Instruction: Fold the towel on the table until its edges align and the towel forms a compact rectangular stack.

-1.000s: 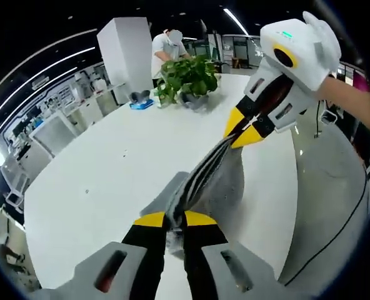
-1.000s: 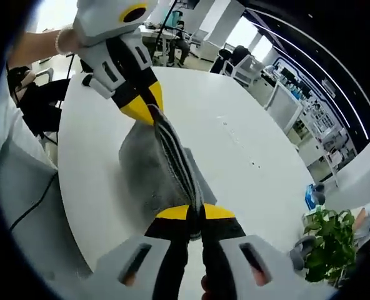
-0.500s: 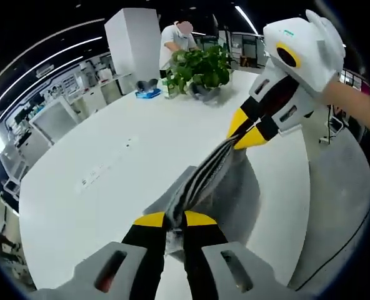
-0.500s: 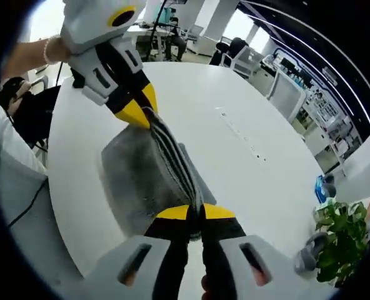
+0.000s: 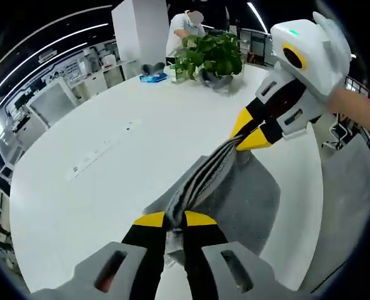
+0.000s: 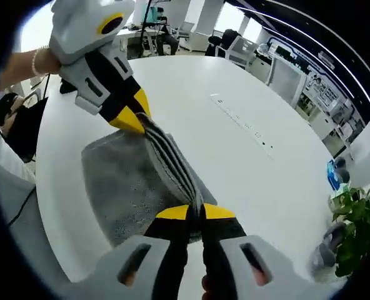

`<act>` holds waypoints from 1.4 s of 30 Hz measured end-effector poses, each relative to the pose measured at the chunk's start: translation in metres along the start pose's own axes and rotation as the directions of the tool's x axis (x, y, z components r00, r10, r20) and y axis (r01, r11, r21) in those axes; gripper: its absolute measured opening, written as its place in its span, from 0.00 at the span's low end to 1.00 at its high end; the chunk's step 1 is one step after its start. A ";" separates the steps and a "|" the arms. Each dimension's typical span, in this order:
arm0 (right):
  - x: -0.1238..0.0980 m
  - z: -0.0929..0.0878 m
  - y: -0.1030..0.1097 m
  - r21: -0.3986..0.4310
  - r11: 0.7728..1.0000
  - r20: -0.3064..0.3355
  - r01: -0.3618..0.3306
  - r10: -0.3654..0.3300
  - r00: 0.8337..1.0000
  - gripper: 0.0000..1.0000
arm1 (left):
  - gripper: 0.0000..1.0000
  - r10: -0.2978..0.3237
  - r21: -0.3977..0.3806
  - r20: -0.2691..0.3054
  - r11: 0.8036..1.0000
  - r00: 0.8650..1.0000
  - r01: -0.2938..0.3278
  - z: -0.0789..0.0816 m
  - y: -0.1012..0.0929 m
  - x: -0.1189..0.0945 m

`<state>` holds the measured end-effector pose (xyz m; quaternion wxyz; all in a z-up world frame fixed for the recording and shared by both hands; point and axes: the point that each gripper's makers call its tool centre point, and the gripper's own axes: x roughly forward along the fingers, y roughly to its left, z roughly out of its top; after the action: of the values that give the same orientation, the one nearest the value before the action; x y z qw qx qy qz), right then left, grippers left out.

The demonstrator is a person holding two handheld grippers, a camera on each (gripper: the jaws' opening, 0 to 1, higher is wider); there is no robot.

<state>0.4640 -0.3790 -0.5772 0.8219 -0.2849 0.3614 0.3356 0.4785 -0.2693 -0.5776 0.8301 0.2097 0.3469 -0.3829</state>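
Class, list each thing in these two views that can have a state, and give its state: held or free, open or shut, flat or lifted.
towel: grey, one edge bunched and lifted taut between both grippers, the rest spread on the table.
left gripper: shut on the towel.
right gripper: shut on the towel.
table: white, bearing the towel.
potted plant: upright at the table's far end.
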 end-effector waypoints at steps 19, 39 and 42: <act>0.052 -0.026 -0.009 0.050 0.999 -0.041 0.018 -0.016 0.999 0.07 | 0.13 0.016 -0.006 -0.021 1.000 1.000 -0.016 -0.023 0.016 0.050; 0.032 -0.017 -0.021 0.186 0.980 0.034 0.072 -0.080 0.996 0.16 | 0.16 0.060 -0.158 0.047 0.986 0.997 -0.052 -0.022 0.030 0.029; 0.022 -0.014 -0.024 0.235 0.967 0.049 0.094 -0.109 0.993 0.15 | 0.15 0.070 -0.166 0.056 0.984 0.996 -0.060 -0.022 0.029 0.018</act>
<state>0.4883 -0.3960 -0.5975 0.8763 -0.1945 0.3578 0.2572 0.5009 -0.2468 -0.6033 0.8670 0.1401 0.3442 -0.3321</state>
